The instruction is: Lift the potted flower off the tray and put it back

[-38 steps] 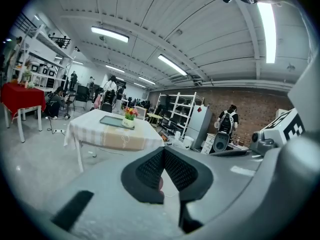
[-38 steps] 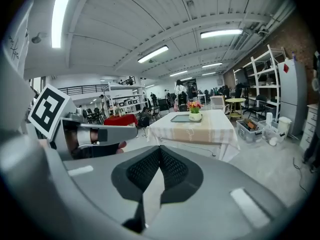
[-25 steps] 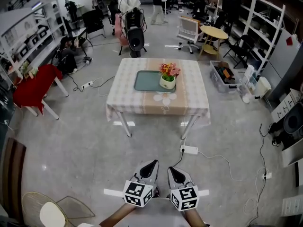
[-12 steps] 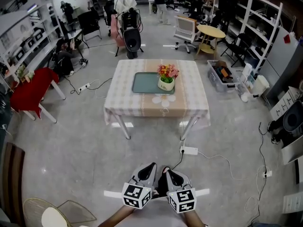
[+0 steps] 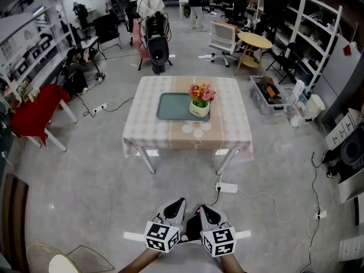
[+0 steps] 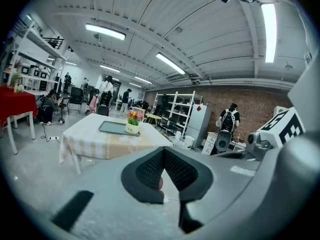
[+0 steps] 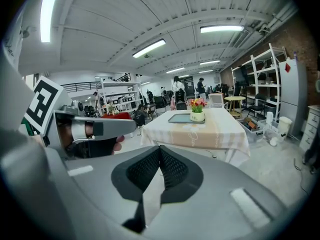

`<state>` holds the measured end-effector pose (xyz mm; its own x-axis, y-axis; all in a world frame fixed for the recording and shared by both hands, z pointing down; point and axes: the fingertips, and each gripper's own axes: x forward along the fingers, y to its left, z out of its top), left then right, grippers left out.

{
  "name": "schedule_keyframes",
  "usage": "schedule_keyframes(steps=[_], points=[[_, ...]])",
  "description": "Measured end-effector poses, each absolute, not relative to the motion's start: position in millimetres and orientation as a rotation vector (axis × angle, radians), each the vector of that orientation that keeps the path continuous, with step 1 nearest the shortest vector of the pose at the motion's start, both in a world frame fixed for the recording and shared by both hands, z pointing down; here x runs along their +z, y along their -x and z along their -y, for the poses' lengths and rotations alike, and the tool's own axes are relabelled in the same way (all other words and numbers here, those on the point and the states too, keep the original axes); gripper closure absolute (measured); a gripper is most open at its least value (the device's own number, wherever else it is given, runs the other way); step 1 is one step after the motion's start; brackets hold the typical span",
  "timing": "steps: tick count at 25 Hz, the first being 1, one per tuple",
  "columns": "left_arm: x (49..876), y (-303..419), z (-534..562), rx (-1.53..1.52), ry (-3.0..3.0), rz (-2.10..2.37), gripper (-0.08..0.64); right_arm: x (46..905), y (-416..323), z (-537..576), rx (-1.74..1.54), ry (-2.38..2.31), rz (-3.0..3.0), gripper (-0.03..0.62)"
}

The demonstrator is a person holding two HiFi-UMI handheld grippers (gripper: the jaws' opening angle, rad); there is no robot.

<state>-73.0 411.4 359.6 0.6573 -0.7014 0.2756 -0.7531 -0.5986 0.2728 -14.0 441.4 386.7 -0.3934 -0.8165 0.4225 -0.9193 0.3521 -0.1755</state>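
A potted flower (image 5: 199,102) with red and yellow blooms in a white pot stands on the right end of a grey-green tray (image 5: 173,107) on a checked-cloth table (image 5: 187,131). The same potted flower (image 6: 132,124) (image 7: 198,111) shows far ahead in both gripper views. My left gripper (image 5: 176,205) and right gripper (image 5: 206,210) hang side by side near the bottom of the head view, well short of the table. Both are shut and hold nothing.
A white power strip (image 5: 226,187) with a trailing cable lies on the floor before the table. A red-clothed table (image 5: 35,111) stands left, shelving (image 5: 307,33) and a storage box (image 5: 268,92) right. A round chair (image 5: 67,260) sits at the bottom left. People stand far back.
The table with the tray and flower has shifted lower and nearer in the head view. Both grippers stay shut and have drawn closer together.
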Motion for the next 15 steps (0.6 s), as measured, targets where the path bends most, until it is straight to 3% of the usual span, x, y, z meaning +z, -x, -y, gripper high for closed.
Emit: schedule_keyframes(steps=[15], points=[[362.5, 32.4, -306.2, 0.240, -2.532, 1.116, 0.563, 388.6, -26.4, -332.0, 0.592, -1.597, 2.349, 0.589]])
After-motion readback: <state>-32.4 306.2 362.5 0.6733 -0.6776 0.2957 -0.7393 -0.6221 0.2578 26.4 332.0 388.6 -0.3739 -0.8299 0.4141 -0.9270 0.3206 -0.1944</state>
